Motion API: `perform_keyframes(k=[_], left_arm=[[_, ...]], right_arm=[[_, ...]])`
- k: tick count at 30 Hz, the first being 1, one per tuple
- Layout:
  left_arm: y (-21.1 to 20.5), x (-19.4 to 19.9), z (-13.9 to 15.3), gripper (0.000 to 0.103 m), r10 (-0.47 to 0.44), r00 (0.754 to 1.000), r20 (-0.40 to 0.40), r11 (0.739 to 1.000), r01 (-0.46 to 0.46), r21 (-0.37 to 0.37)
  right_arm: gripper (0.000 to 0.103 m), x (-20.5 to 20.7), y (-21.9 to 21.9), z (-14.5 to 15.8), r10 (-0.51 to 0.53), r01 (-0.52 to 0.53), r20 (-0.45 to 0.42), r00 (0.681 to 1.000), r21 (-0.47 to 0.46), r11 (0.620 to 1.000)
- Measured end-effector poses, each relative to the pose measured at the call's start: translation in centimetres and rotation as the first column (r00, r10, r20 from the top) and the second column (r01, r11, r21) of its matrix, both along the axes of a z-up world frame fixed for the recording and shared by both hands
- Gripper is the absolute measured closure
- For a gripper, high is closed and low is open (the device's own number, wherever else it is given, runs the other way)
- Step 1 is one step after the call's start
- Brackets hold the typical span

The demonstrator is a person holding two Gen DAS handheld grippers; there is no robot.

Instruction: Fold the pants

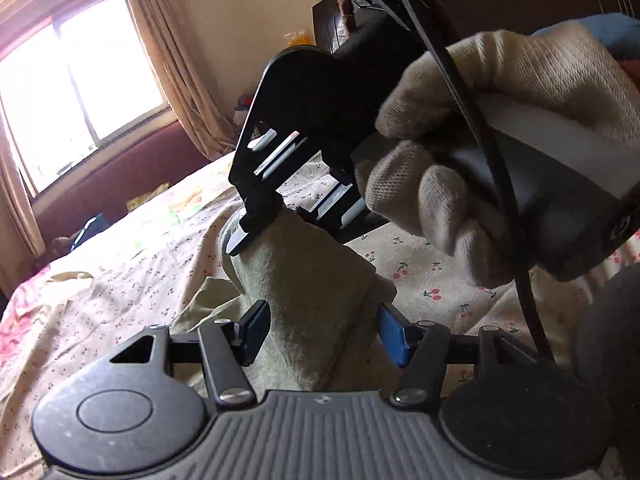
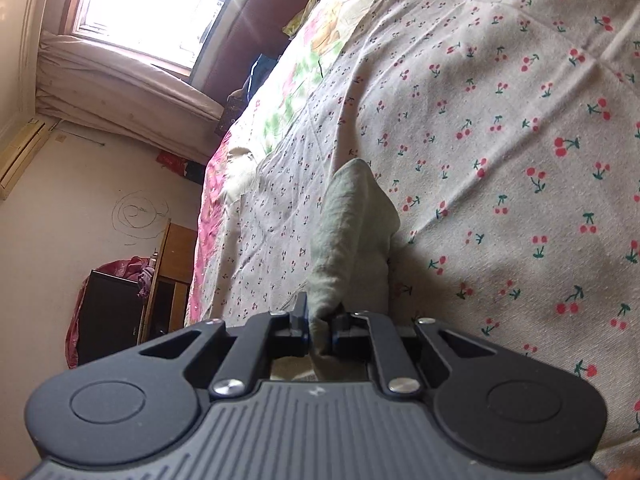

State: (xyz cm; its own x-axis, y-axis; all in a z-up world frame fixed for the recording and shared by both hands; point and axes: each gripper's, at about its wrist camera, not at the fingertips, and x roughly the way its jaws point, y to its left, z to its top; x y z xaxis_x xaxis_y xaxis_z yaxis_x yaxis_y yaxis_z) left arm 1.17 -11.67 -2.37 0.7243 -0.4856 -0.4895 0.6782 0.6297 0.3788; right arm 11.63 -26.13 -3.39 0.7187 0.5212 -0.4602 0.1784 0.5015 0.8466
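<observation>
The pants point(image 1: 304, 288) are pale green cloth, bunched and lifted off the bed. In the left wrist view they run between my left gripper's point(image 1: 324, 332) blue pads point(image 1: 256, 330), which stand wide apart on either side of the cloth without clamping it. The right gripper point(image 1: 256, 224), held by a gloved hand point(image 1: 500, 152), pinches the cloth's upper end just ahead. In the right wrist view my right gripper point(image 2: 320, 334) is shut on a fold of the pants point(image 2: 352, 232), which hang over the bed.
The bed has a cream sheet point(image 2: 500, 120) with a cherry print and a pink floral cover point(image 1: 24, 312) at its far edge. A window point(image 1: 68, 92) with curtains lies beyond. A dark cabinet point(image 2: 112, 316) and a wooden shelf stand beside the bed.
</observation>
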Motion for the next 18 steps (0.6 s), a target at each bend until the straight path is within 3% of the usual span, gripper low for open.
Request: perform_keyframes(k=[3, 6, 8, 10, 15, 16, 18], left_arm=[[-2.1, -1.1, -1.9, 0.029, -0.022, 0.996, 0.090, 0.995, 0.013, 0.097], [-3.6, -1.2, -2.8, 0.027, 0.008, 0.995, 0.098, 0.993, -0.019, 0.114], [-4.7, -0.9, -3.2, 0.027, 0.034, 0.986, 0.164, 0.989, -0.057, 0.139], [-5.2, -0.5, -3.1, 0.033, 0.017, 0.983, 0.181, 0.988, -0.045, 0.148], [-4.0, 1.7, -2.6, 0.074, 0.047, 0.999, -0.007, 0.994, -0.046, 0.099], [-3.6, 2.1, -2.4, 0.077, 0.045, 0.998, -0.054, 0.996, -0.041, 0.075], [-2.9, 2.9, -1.7, 0.079, 0.043, 0.990, -0.137, 0.999, -0.043, 0.006]], right_arm=[[0.092, 0.0, -0.3, -0.4, -0.027, 0.027, -0.013, 1.000, 0.056, 0.998], [0.092, -0.2, -0.9, -0.4, -0.029, 0.030, -0.013, 0.999, 0.071, 0.997], [0.092, -0.3, -1.3, -0.7, -0.030, 0.031, -0.017, 0.999, 0.083, 0.996], [0.092, -0.6, -1.9, -1.2, -0.038, 0.041, -0.024, 0.999, 0.107, 0.993], [0.088, -0.2, -3.9, -2.7, -0.042, 0.047, -0.043, 0.998, 0.133, 0.990], [0.085, 0.1, -4.2, -3.1, -0.033, 0.040, -0.057, 0.998, 0.132, 0.990], [0.068, 0.9, -4.5, -3.8, -0.040, 0.048, -0.082, 0.996, 0.101, 0.994]])
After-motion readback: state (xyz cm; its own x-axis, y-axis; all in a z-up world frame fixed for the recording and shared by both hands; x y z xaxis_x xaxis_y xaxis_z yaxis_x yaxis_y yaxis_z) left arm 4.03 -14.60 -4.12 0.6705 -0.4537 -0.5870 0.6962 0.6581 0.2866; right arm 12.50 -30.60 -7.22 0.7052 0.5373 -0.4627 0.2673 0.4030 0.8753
